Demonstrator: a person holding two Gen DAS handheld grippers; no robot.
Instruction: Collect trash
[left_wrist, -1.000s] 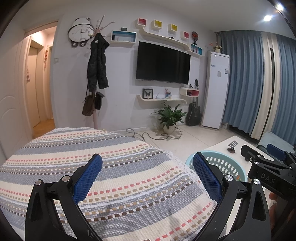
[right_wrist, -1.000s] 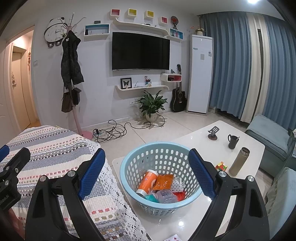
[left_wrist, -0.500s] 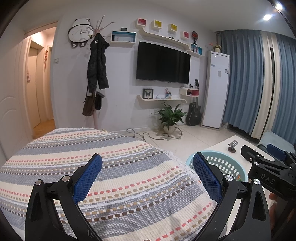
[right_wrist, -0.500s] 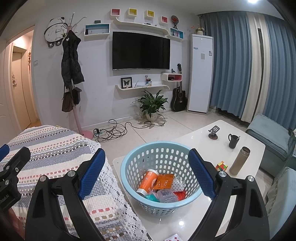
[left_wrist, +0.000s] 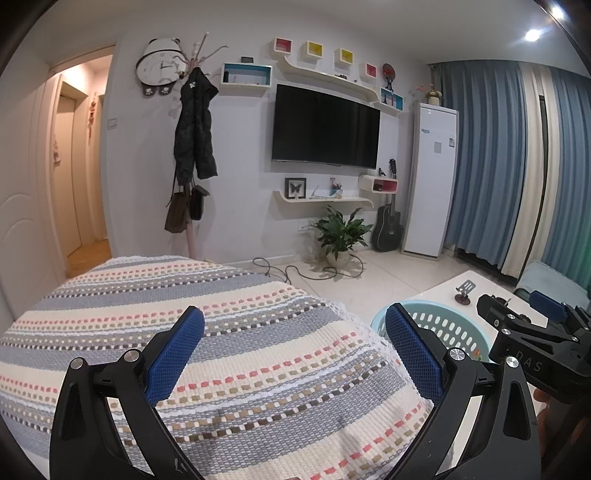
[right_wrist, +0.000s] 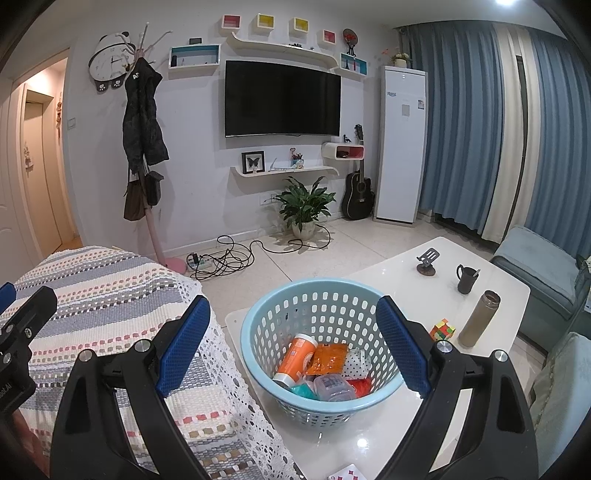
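A light blue plastic basket (right_wrist: 258, 332) stands on the white coffee table (right_wrist: 399, 277). It holds an orange bottle (right_wrist: 295, 356), an orange packet (right_wrist: 328, 358), a clear plastic tub (right_wrist: 332, 386) and other wrappers. My right gripper (right_wrist: 293, 339) is open and empty, held above the basket's near side. My left gripper (left_wrist: 293, 350) is open and empty over the striped knit sofa cover (left_wrist: 184, 295). The basket's rim (left_wrist: 436, 306) shows at the right of the left wrist view, with the right gripper's body (left_wrist: 532, 343) beside it.
On the table stand a brown thermos (right_wrist: 480, 319), a dark mug (right_wrist: 466, 278), a puzzle cube (right_wrist: 443, 329) and a phone stand (right_wrist: 426, 262). A card (right_wrist: 347, 473) lies at the table's near edge. Cables (right_wrist: 225, 258) and a potted plant (right_wrist: 304, 208) are on the floor. A blue sofa (right_wrist: 546, 273) is at the right.
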